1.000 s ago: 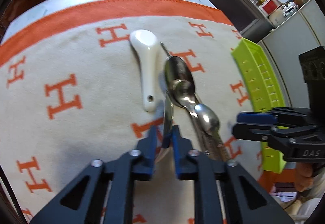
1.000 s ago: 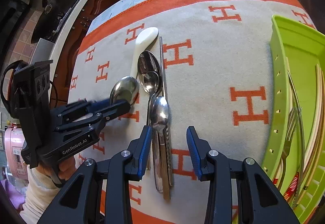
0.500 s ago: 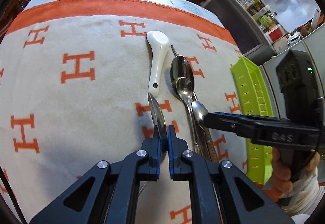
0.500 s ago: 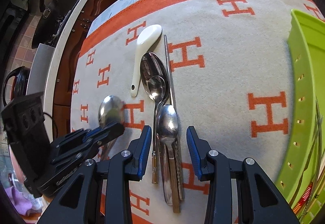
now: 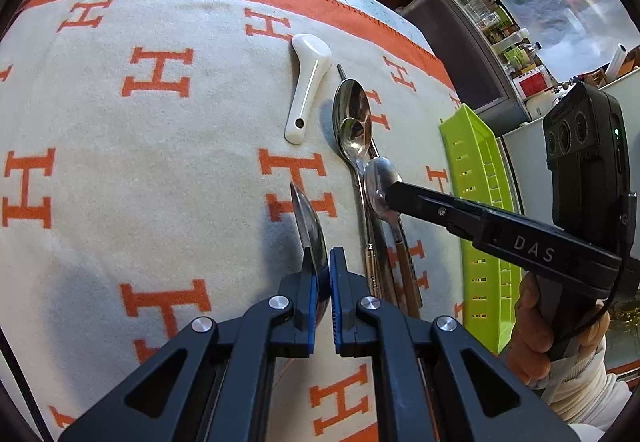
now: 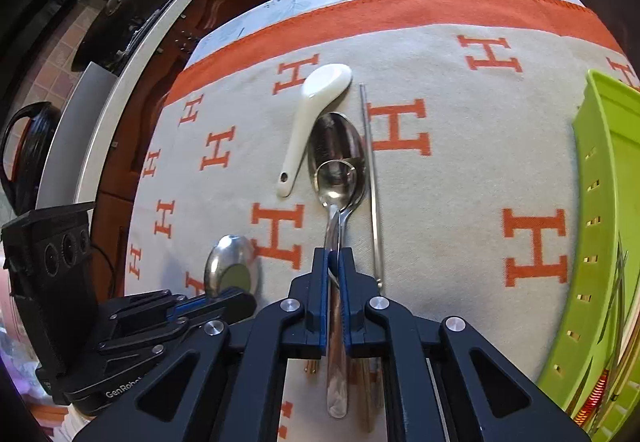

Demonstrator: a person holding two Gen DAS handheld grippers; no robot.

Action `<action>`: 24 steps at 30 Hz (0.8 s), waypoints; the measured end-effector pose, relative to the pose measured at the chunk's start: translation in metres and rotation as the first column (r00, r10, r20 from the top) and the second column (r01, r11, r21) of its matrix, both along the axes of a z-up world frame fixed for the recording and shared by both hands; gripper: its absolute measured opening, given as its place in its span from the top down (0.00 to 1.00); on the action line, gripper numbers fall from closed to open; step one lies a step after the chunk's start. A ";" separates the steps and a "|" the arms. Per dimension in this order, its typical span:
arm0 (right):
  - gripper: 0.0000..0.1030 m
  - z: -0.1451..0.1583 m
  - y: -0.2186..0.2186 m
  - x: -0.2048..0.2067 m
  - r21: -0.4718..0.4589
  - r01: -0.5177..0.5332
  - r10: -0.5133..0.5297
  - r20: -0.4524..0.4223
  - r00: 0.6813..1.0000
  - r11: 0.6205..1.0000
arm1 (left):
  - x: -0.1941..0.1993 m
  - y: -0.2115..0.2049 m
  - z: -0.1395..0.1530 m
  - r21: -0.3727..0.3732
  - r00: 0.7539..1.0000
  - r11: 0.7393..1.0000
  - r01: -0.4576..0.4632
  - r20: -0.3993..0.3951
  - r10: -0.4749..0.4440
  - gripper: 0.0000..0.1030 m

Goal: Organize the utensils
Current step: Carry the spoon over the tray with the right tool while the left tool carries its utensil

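My left gripper (image 5: 320,262) is shut on a steel spoon (image 5: 306,222), held edge-on just above the H-patterned cloth (image 5: 160,169); the right wrist view shows its bowl (image 6: 232,270). My right gripper (image 6: 334,262) is closing, and its pads press on another steel spoon (image 6: 336,374) near the bowl, whose handle runs back under the jaws. Beyond it lie two nested steel spoons (image 6: 336,161), a white ceramic spoon (image 6: 316,101) to their left and a thin metal chopstick (image 6: 372,177) to their right. More handles lie hidden beneath the right gripper.
A lime-green slotted basket (image 6: 596,201) stands at the cloth's right edge with forks and chopsticks inside. A hand (image 5: 536,342) holds the right gripper's body. Counters with bottles and pots ring the table. Bare cloth stretches to the left of the spoons.
The right jaws, open around the nearest spoon's bowl before, have come together on it. The left gripper has carried its spoon left, away from the row, and rolled it edge-on.
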State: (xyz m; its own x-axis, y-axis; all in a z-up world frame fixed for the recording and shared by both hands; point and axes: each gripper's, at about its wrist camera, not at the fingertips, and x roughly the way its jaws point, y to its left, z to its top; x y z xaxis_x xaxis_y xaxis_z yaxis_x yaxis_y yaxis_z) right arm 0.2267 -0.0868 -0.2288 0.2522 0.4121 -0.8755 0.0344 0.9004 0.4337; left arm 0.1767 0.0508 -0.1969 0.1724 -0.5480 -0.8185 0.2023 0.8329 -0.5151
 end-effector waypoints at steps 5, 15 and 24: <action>0.98 0.003 -0.008 -0.012 0.072 0.022 -0.022 0.001 1.000 0.997 | -0.006 -0.002 0.010 -0.023 1.000 1.000 0.003 0.017 -0.003 0.96; 0.98 0.043 -0.060 -0.057 0.202 0.098 -0.114 0.069 0.991 0.975 | -0.018 -0.030 0.048 -0.071 0.996 0.996 0.058 0.076 -0.052 0.97; 0.98 0.089 -0.150 -0.108 0.118 0.223 -0.240 0.162 0.957 0.968 | -0.018 -0.108 0.087 -0.109 0.988 0.986 0.125 0.105 -0.114 0.97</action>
